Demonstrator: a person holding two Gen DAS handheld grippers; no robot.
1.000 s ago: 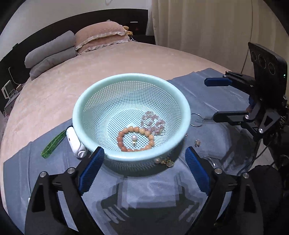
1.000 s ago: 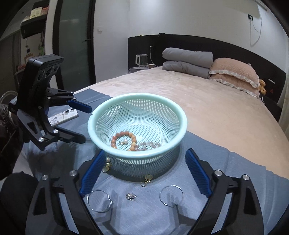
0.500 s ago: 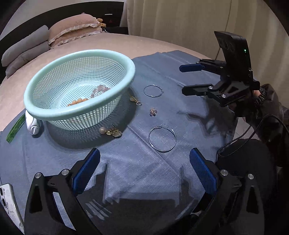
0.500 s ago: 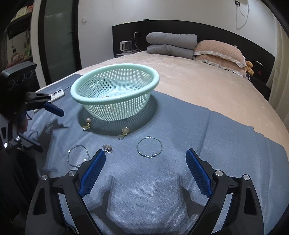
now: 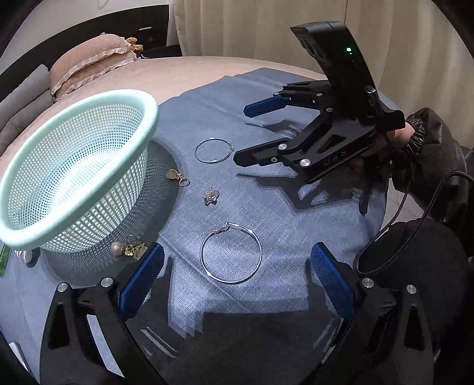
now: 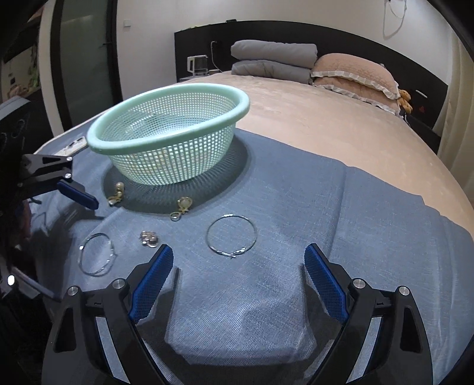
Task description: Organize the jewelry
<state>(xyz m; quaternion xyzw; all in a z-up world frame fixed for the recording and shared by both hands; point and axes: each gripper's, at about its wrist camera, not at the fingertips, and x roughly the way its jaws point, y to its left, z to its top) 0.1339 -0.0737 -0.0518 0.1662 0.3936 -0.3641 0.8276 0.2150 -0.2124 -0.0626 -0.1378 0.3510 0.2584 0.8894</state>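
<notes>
A mint mesh basket [image 5: 44, 237] [image 6: 166, 139] stands on a blue cloth [image 5: 296, 225] [image 6: 296, 213]. Loose on the cloth lie two silver hoops: one [image 5: 231, 280] [image 6: 81, 257] lies between my open left gripper's [image 5: 234, 275] fingers, the other [image 5: 198, 151] [image 6: 209, 237] just ahead of my open right gripper [image 6: 238, 272] [image 5: 241, 133]. A small silver charm [image 5: 211, 195] [image 6: 149, 238], a gold clasp piece [image 5: 176, 177] [image 6: 182, 207] and a pearl earring [image 5: 129, 247] [image 6: 117, 192] lie near the basket. Both grippers are empty.
The cloth covers the foot of a beige bed [image 6: 311, 118] with pillows [image 6: 352, 74] and folded grey blankets [image 6: 272, 59] at the head. A phone [image 6: 72, 146] lies left of the basket. Curtains [image 5: 251, 26] hang behind the bed's far side.
Both grippers have pulled back from the basket and lowered toward the cloth. Each now has a silver hoop close in front of it. Both stay open.
</notes>
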